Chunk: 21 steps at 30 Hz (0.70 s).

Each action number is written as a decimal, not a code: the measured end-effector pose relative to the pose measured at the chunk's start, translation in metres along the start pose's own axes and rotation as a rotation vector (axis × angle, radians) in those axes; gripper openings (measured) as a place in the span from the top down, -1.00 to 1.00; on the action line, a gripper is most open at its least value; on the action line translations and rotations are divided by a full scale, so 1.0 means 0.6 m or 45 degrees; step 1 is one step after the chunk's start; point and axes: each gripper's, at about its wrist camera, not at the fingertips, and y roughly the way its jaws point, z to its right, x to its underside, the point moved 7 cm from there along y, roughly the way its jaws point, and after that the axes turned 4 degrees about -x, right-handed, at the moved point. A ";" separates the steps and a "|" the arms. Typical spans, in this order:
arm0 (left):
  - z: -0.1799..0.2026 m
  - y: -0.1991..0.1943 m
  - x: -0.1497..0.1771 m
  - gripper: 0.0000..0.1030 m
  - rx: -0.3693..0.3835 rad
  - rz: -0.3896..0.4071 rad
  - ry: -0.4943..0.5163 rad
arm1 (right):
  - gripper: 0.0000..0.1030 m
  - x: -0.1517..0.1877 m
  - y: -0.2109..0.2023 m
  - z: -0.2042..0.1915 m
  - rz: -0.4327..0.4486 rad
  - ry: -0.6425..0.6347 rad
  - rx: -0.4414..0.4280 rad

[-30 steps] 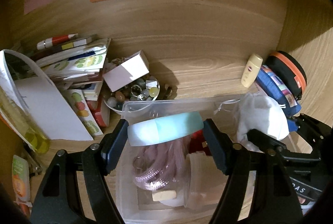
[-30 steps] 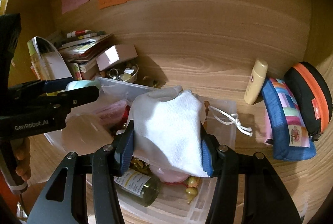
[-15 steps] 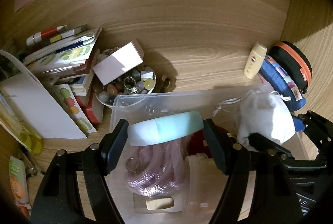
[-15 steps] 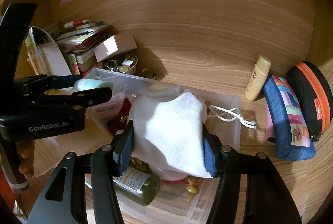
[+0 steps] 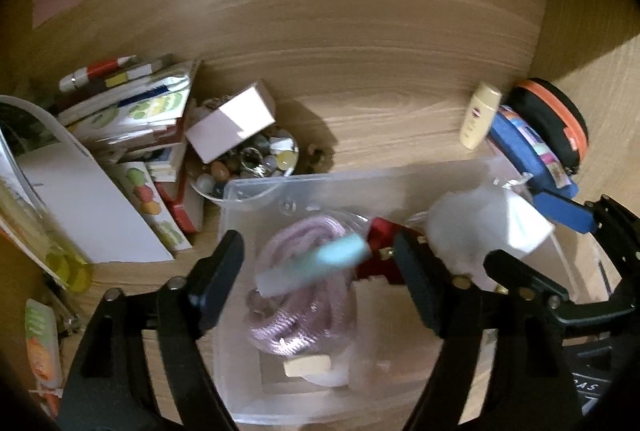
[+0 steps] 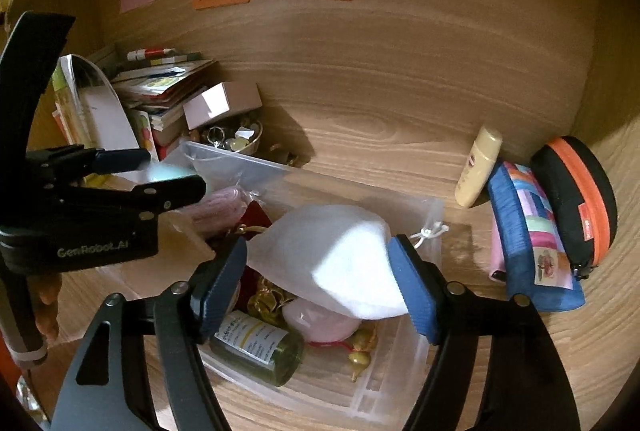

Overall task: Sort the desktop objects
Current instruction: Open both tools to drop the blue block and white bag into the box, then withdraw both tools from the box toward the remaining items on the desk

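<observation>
A clear plastic bin (image 5: 256,187) (image 6: 416,359) sits on the wooden desk, holding a pink rope coil (image 5: 304,295), a green glass bottle (image 6: 260,345) and trinkets. My left gripper (image 5: 316,263) is open above the bin. A mint-and-white tube (image 5: 312,265) is blurred and tilted between its fingers, not touching them, over the rope. My right gripper (image 6: 320,271) is shut on a white drawstring pouch (image 6: 336,255) over the bin's right half. The pouch also shows in the left wrist view (image 5: 480,227).
A stack of books and papers (image 5: 132,119) lies at the left. A bowl of beads (image 5: 256,159) with a white box (image 5: 232,127) on it stands behind the bin. A cream bottle (image 6: 480,167), a blue pouch (image 6: 532,235) and an orange-trimmed case (image 6: 576,199) lie at the right.
My left gripper has opened and let go of the mint tube, which is tilting down into the bin. My right gripper keeps hold of the white pouch, slightly higher and more opened.
</observation>
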 end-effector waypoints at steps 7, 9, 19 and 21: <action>-0.010 -0.035 0.000 -0.90 -0.061 0.063 0.011 | -0.41 -0.003 -0.035 -0.002 0.039 0.002 0.018; -0.014 -0.049 0.002 -0.93 -0.089 0.082 0.016 | -0.57 -0.002 -0.050 -0.003 0.061 0.009 0.020; -0.031 -0.129 0.043 -0.99 0.066 0.085 -0.056 | -0.60 0.020 -0.118 -0.033 0.126 -0.001 0.017; -0.031 -0.150 0.051 -1.00 0.042 0.139 -0.036 | -0.60 0.029 -0.130 -0.041 0.130 -0.005 0.009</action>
